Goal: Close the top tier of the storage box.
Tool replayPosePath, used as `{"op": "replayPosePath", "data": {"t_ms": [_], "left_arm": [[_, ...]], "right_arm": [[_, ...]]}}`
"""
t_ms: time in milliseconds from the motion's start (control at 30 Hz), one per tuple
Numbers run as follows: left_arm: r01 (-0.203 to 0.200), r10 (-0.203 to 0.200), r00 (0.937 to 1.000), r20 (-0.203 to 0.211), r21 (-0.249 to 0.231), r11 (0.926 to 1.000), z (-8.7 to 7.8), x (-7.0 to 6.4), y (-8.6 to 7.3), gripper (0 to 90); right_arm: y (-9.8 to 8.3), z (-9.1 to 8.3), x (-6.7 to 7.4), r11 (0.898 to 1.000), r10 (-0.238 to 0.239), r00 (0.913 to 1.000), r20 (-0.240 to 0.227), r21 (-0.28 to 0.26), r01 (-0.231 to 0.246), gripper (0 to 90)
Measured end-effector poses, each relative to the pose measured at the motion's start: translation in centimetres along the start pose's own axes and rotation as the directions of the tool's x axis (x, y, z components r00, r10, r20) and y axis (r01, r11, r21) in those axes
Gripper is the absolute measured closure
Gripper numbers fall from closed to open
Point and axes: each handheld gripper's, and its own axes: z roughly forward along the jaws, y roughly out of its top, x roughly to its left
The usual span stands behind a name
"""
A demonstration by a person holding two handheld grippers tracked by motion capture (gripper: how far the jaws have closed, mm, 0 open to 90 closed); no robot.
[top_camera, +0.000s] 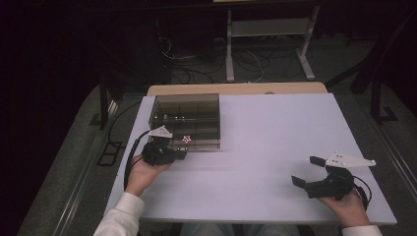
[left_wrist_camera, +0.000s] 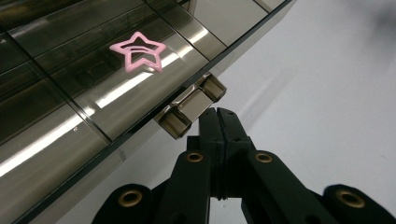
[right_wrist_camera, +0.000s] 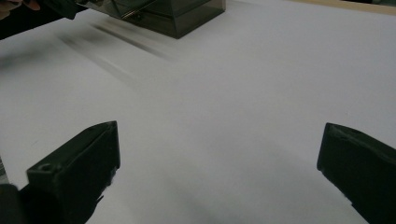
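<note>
Box: a smoked, see-through plastic box with a closed lid and inner dividers (top_camera: pixel 187 120) stands on the left half of the white worktop (top_camera: pixel 265 147), toward the far edge.
Star: a small pink star outline (left_wrist_camera: pixel 138 51) lies on the lid near the box's front edge; in the high view it sits close to the left gripper (top_camera: pixel 185 139).
Latch: a clear hinged clasp (left_wrist_camera: pixel 191 106) sticks out from the front rim of the box, in the left gripper view just ahead of the jaw tips and slightly to their left.
Left gripper: the black hand-held gripper (left_wrist_camera: pixel 219 114) is at the box's front-left corner, jaws pressed together with nothing between them, tips just short of the latch; whether they touch it I cannot tell.
Right gripper: the second black gripper (top_camera: pixel 307 171) is held low over the bare worktop near the front-right corner, well apart from the box, jaws spread wide and empty.
Hands: the left hand (top_camera: pixel 142 172) and the right hand (top_camera: pixel 346 204) each grip their tool from below, white sleeves at the near edge.
</note>
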Motion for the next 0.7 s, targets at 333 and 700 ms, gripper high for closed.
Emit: {"op": "replayPosePath", "data": {"t_ms": [333, 700], "left_arm": [[0.005, -0.005, 1.0, -0.003, 0.007, 1.0, 0.28, -0.03, 0.16, 89.3], [0.011, -0.011, 0.9999, -0.004, 0.003, 0.9999, 0.61, 0.01, 0.5, 89.3]], "right_arm": [[0.01, 0.03, 0.02, 1.0, 0.0, 1.0, -0.001, 0.0, 0.0, 0.0], [0.01, 0.02, 0.0, 1.0, -0.001, 1.0, 0.0, -0.001, 0.001, 0.0]]}}
